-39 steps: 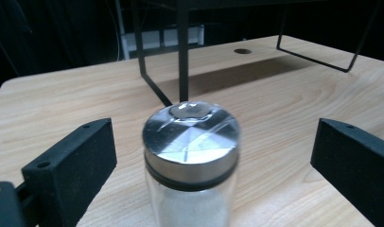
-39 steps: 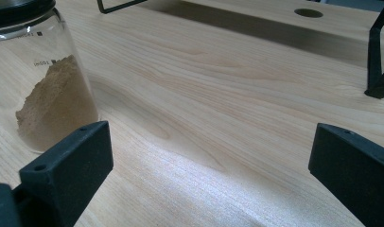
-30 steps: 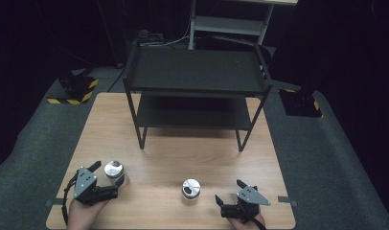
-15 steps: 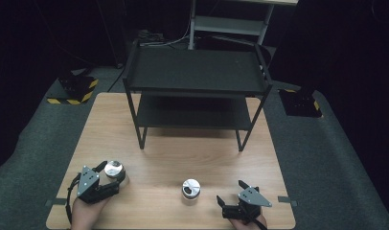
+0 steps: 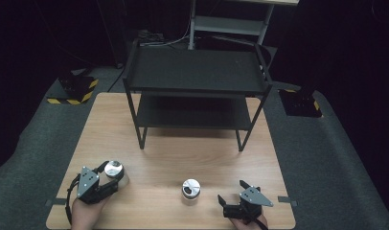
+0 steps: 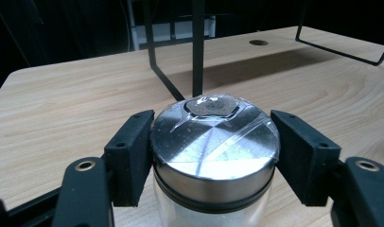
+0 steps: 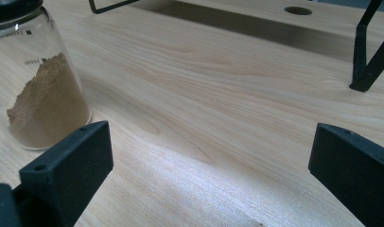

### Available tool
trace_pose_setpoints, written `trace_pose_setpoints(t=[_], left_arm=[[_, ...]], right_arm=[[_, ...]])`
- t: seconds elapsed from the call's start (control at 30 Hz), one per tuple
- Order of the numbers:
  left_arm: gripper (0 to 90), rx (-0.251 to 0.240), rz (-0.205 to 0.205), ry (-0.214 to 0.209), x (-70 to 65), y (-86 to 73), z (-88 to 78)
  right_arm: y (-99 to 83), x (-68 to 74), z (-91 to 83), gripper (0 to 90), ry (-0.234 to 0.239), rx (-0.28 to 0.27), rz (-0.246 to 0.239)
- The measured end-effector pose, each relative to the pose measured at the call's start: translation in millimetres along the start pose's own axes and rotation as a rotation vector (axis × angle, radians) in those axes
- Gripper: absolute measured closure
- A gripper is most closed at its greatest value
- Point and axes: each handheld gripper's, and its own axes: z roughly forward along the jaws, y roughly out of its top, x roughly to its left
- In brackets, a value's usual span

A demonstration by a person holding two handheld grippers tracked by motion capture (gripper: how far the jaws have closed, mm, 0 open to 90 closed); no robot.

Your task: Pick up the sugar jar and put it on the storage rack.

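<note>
Two jars stand on the wooden table [image 5: 183, 153], and the left gripper [image 5: 112, 178] has its jaws around the one at the table's seven o'clock corner. That silver-lidded jar [image 5: 114, 170] sits squarely between the jaws; in the left gripper view both black pads [image 6: 131, 151] press on the jar just under the lid's rim, one at nine o'clock of the lid [image 6: 214, 142] and one at three o'clock. The jaws have just been closing, with the jar between them, and now grip it. It stands upright on the wood.

From above, the second jar [image 5: 190, 189] stands near the right gripper [image 5: 231, 201], at about ten o'clock from it and apart. The right gripper view adds brown powder in this jar [image 7: 43, 90] and shows wide-open jaws holding nothing. The black two-shelf rack [image 5: 197, 72] stands at the table's twelve o'clock edge.
</note>
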Motion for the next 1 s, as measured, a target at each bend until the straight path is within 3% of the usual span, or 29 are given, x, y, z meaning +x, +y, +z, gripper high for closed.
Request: trace_pose_setpoints(t=[0.63, 0.73, 1.0], left_arm=[[34.8, 0.007, 0.007, 0.014, -3.3, 2.9, -0.5], [34.8, -0.009, -0.005, -0.001, -2.0, 1.1, -1.8], [34.8, -0.039, 0.016, -0.016, -6.6, 8.2, -8.0]], right_arm=[[-0.8, -2.1, -0.3, 0.3, 0.008, -0.004, 0.003], [-0.7, -2.0, -0.2, 0.3, 0.008, -0.004, 0.004], [1.3, -0.1, 0.6, 0.3, 0.005, 0.007, -0.011]])
